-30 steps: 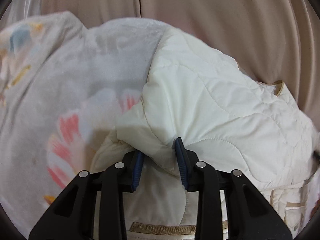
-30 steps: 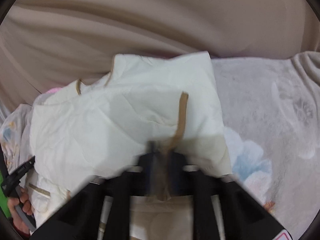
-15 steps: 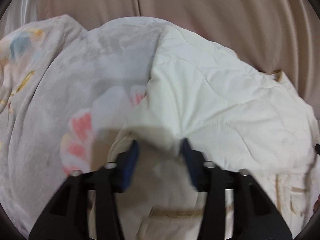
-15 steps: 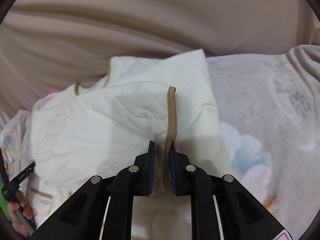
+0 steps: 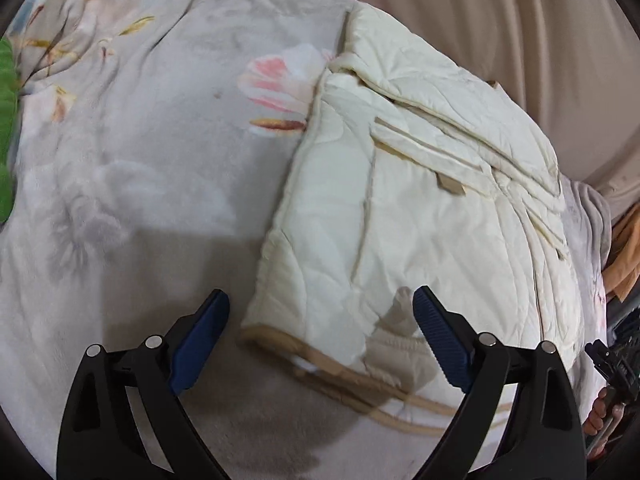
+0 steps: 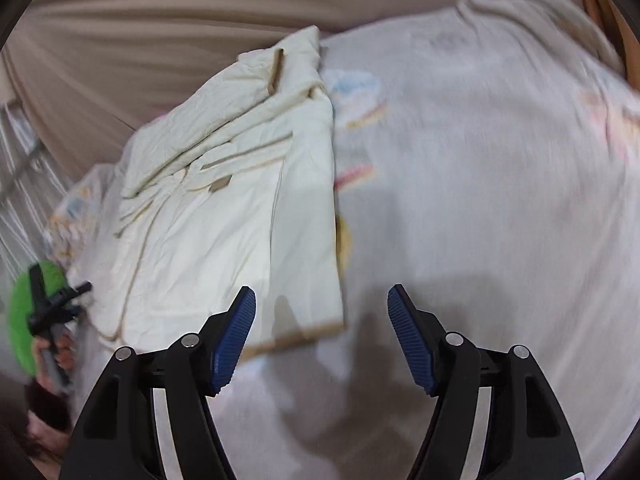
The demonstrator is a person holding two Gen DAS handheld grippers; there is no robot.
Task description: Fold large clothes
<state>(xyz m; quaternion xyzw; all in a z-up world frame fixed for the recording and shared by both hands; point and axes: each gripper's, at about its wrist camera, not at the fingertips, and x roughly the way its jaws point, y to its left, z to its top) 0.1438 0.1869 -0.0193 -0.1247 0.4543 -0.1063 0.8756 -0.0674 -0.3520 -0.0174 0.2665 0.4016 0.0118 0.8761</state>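
Beige curtains back a floral blanket [image 5: 120, 208] where the folded cream jacket [image 5: 400, 208] lies, seemingly near its far edge; left gripper [image 5: 320, 332] and right gripper [image 6: 322, 332], both spread and empty, could snag and undo layers

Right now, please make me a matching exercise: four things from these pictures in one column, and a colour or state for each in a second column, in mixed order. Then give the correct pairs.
Things:
1. quilted jacket
2. blanket
3. left hand-held gripper
4. curtain

Colour or state:
A. beige, hanging in folds behind the bed
B. cream with tan trim, lying folded
C. pale grey with a flower print, spread under the garment
D. open, blue pads apart, holding nothing

Pairs: 1-B, 2-C, 3-D, 4-A
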